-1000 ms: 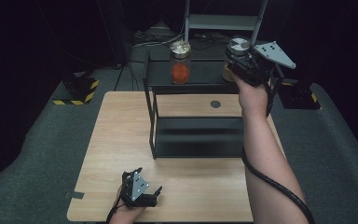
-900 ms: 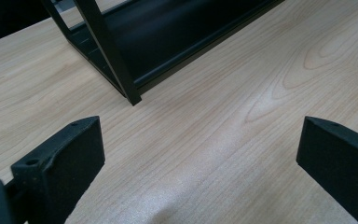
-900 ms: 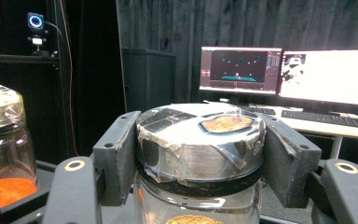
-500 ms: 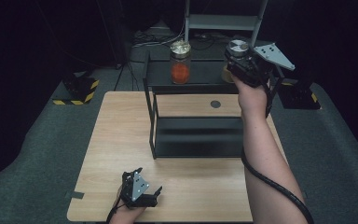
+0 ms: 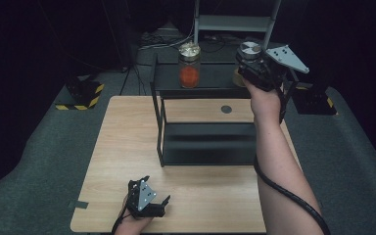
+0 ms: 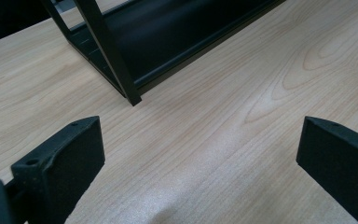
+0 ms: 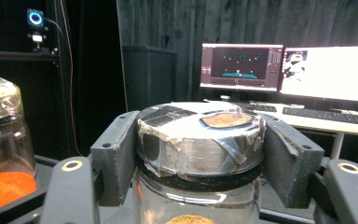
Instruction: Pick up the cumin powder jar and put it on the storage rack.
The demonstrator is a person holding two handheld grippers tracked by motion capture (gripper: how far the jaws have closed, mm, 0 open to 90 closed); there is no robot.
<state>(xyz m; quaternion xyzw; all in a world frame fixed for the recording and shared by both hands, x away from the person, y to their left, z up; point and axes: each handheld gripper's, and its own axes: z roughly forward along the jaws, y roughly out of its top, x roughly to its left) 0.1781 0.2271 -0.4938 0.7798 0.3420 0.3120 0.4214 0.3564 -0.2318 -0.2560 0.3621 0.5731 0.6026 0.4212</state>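
A glass jar with a taped silver lid (image 7: 200, 135) and brown powder inside stands at the right end of the black rack's top shelf (image 5: 210, 81). My right gripper (image 7: 200, 140) is shut on that lid, one jaw on each side. From above, the right gripper (image 5: 248, 61) covers most of this jar (image 5: 250, 49); I cannot tell whether its base touches the shelf. A second jar of orange powder (image 5: 189, 68) stands on the same shelf to the left, also seen as the orange jar (image 7: 0, 154). My left gripper (image 5: 152, 193) rests open on the table's near edge, nothing between its jaws (image 6: 200, 154).
The black two-level rack (image 6: 121, 74) takes up the far middle of the wooden table (image 5: 127, 142). A small dark disc (image 5: 226, 109) lies on the table behind the rack. Monitors and a desk (image 7: 307, 74) stand beyond the table.
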